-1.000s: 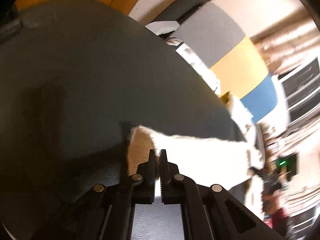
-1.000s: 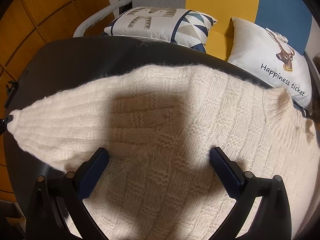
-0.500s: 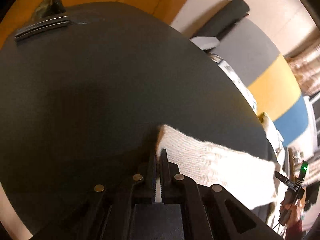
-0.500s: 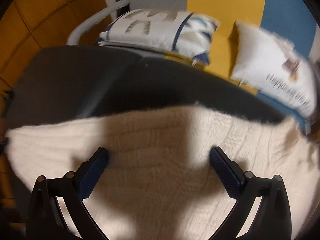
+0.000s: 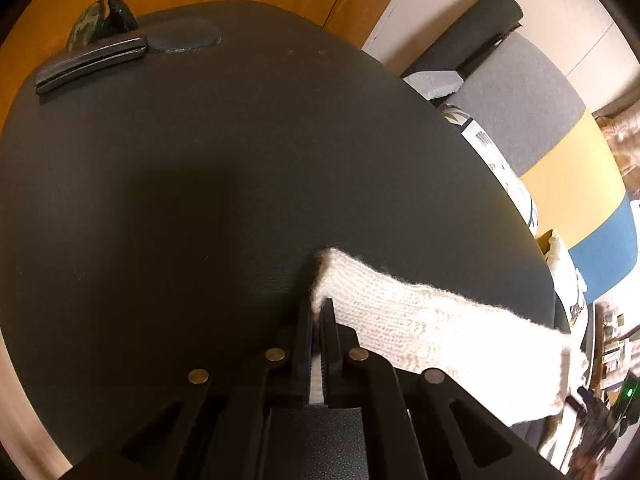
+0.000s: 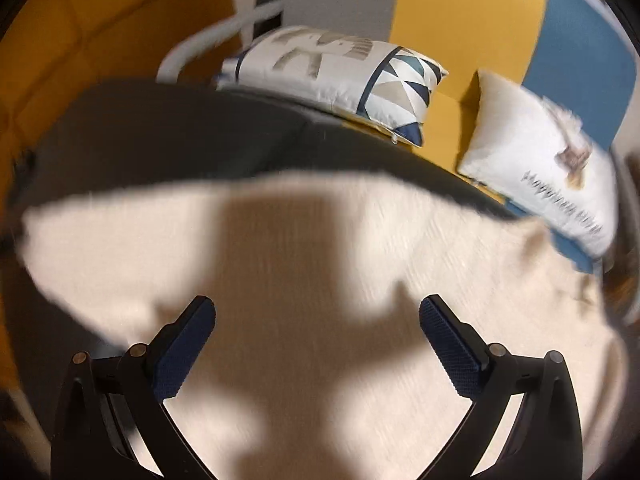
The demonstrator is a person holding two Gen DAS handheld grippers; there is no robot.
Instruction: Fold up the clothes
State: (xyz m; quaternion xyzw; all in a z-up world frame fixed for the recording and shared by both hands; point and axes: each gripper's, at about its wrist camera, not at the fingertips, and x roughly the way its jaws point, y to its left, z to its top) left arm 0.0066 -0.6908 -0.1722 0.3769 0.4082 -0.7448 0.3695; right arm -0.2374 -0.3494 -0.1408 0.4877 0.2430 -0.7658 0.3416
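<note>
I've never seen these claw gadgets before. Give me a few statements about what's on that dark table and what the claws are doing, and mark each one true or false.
1. The left claw is clamped on an edge of the cream knit sweater. True.
2. The right claw is gripping the sweater too. False: its jaws stand wide apart above the knit, pinching nothing.
3. The sweater lies on a dark table. True.
4. The patterned pillows sit on top of the sweater. False: they lie beyond the table's far edge, on a yellow and blue seat.
5. A flat dark object lies near the table's far edge. True.
</note>
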